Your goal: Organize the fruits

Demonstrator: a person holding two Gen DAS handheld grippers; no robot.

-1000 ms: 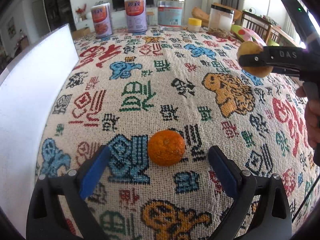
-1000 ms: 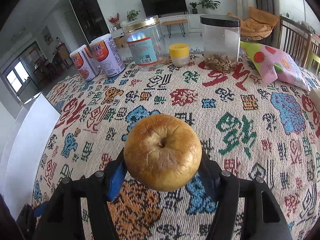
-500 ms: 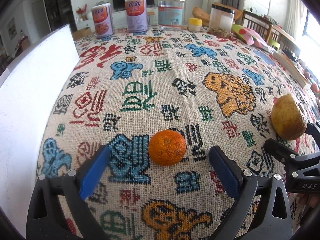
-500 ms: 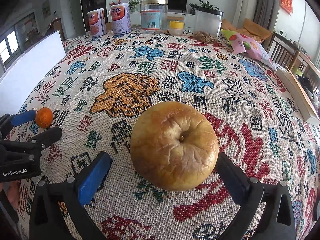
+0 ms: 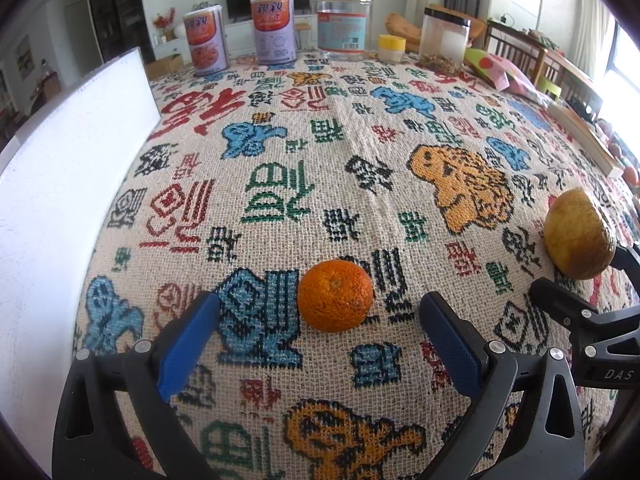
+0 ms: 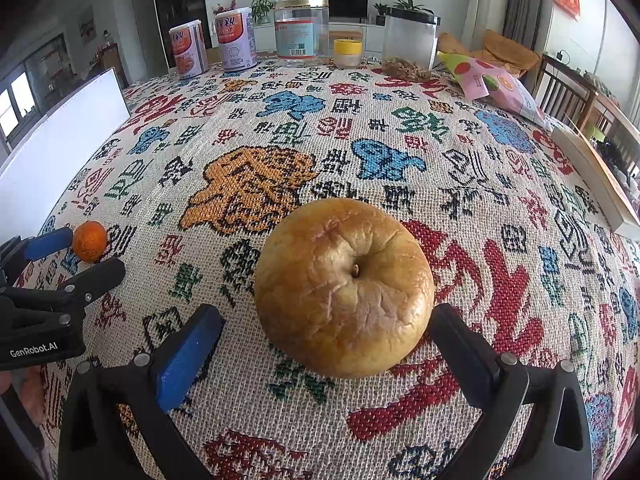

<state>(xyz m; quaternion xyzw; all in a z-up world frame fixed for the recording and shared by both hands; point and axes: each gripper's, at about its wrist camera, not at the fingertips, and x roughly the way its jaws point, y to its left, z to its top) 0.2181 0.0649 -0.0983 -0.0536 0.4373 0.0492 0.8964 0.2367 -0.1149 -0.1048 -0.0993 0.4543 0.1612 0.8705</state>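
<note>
Fruit was found directly ahead of each wide-spread claw on the table: the orange (image 5: 335, 295) lay between the left claw (image 5: 320, 344) pads, untouched, the wrinkled apple (image 6: 344, 286) likewise within the right claw (image 6: 324, 344), toward the near edge.

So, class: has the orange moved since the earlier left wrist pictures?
No. The orange lies on the same spot of the tablecloth, touching the same blue woven pattern as before.

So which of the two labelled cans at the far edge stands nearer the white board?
The left can, orange picture on its label; the other can stands between it and the clear jar.
</note>
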